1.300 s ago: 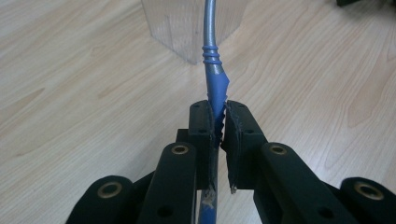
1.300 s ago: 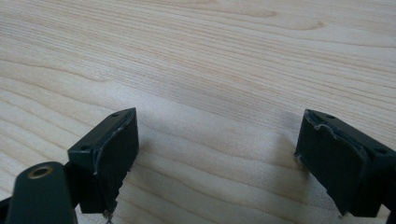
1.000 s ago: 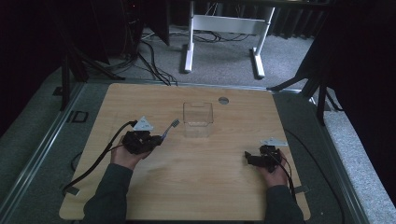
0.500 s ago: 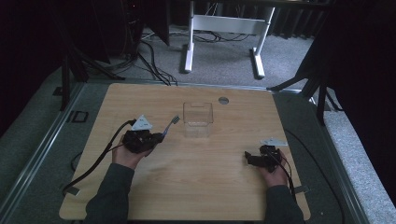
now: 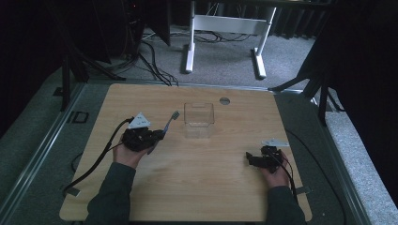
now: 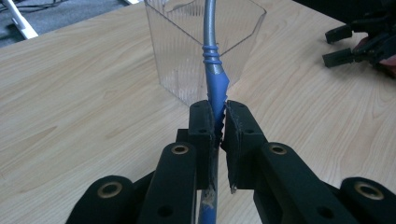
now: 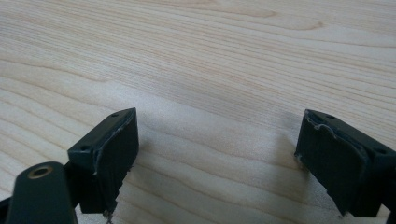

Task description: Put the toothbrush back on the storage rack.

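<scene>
Table of light wood lies before you. At its left, your left hand holds the left gripper, and its jaws are clenched on the blue handle of a fork. In the high view the fork's grey metal end points to the far right, toward the clear plastic box. This box stands open and upright near the middle of the table, a little to the far side. In the left gripper view the fork rises in front of the box. At the right, your right hand holds the right gripper low over bare wood, near the table's near right part. Its jaws stand wide apart, released, and grasp nothing.
</scene>
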